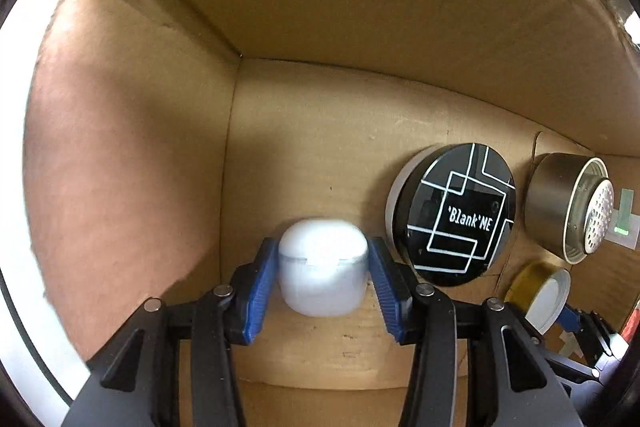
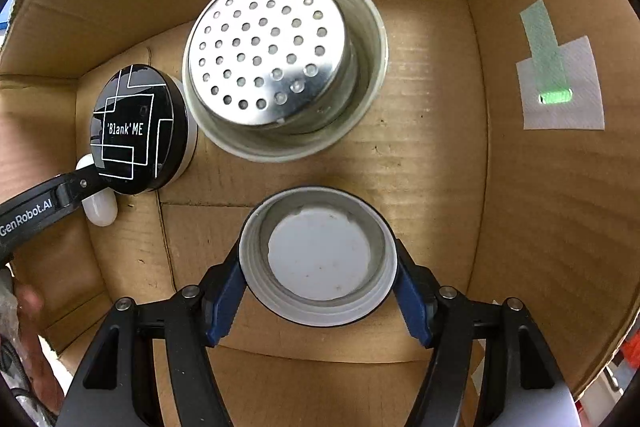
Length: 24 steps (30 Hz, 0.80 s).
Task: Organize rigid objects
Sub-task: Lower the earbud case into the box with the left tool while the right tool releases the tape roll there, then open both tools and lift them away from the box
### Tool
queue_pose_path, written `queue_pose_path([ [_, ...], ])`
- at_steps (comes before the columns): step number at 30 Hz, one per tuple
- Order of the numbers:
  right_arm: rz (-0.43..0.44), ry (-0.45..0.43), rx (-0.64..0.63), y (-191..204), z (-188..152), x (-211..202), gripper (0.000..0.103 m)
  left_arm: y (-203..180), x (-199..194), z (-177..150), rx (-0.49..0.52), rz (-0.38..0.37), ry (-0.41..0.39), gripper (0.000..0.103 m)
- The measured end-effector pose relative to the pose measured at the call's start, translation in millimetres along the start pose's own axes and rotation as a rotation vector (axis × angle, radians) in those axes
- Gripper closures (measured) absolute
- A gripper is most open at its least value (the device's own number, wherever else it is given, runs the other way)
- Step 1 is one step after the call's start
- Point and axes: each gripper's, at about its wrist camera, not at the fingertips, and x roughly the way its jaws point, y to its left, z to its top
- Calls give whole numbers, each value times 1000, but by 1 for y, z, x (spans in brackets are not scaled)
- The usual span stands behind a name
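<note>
Both grippers reach into a cardboard box [image 1: 360,7]. My left gripper [image 1: 323,267] is shut on a white earbud case [image 1: 323,267], low over the box floor near the left wall; the case also shows in the right wrist view [image 2: 100,207]. My right gripper [image 2: 319,267] is shut on a round lid [image 2: 319,259], white inside and gold outside, just above the floor; it shows in the left wrist view [image 1: 540,291] too. A black round compact marked 'Blank'ME [image 1: 452,215] [image 2: 138,129] sits between them.
A metal cup with a perforated strainer insert [image 2: 280,63] [image 1: 572,207] stands beyond the lid. The box wall [image 2: 560,187] on the right carries a white label with green tape [image 2: 560,87]. The box floor [image 2: 432,147] is bare to the right of the cup.
</note>
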Motion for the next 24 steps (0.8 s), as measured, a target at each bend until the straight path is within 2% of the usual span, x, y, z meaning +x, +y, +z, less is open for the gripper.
queue_pose_path([
  [2, 1, 0, -6, 0, -1, -3, 20, -1, -4, -2, -6, -2, 5, 53],
  [5, -1, -3, -17, 0, -6, -8, 17, -4, -10, -5, -10, -24, 5, 43],
  [7, 11, -9, -24, 2, -11, -12, 15, -10, -16, -11, 0, -24, 2, 32],
  [9, 17, -13, -37, 3, -16, -18, 12, -17, -23, -19, 7, -27, -12, 11],
  [11, 26, -25, -52, 6, -22, -25, 6, -23, -33, -27, 20, -19, -51, 1],
  [14, 19, -56, -78, 10, -32, -39, 0, -24, -48, -43, 44, -2, -98, 1],
  [16, -12, -91, -90, 11, -39, -51, 0, -26, -57, -51, 41, -13, -118, 1],
  [24, -38, -212, -127, -3, -65, -102, 0, -18, -109, -107, 49, -4, -245, 1],
])
